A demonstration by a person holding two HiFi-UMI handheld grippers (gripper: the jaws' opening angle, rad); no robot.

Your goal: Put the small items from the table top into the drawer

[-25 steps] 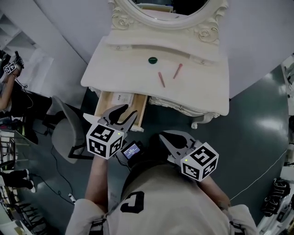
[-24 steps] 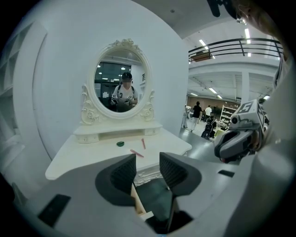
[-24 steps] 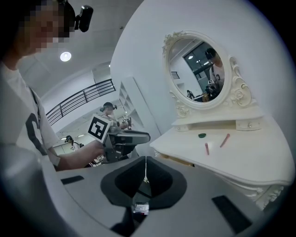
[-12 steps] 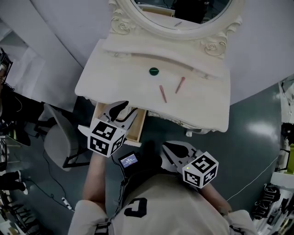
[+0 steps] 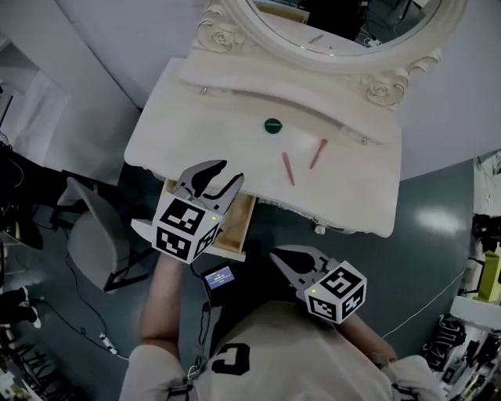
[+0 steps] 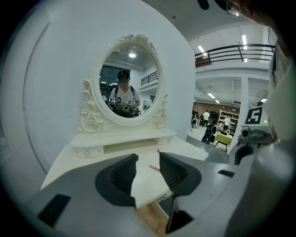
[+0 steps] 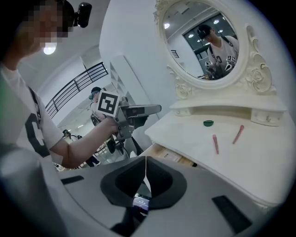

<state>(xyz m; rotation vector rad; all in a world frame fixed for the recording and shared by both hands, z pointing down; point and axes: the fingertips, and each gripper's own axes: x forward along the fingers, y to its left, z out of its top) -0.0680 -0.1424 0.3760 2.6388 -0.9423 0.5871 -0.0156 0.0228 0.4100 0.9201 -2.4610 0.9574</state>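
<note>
standing open, the drawer [image 5: 237,229] shows a paper slip [image 7: 169,156]; left gripper [image 5: 229,172] gapes empty, right gripper [image 5: 275,255] closed.

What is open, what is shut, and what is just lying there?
drawer, pulled open
left gripper, open, empty
right gripper, shut, empty
green disc, lying on the table top
left pink stick, lying flat
right pink stick, lying flat

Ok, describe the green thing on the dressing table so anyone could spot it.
Find the white dressing table with the oval mirror. On its top, near the mirror, lies a small disc. It is round and dark green; its two neighbours are thin pink sticks.
</note>
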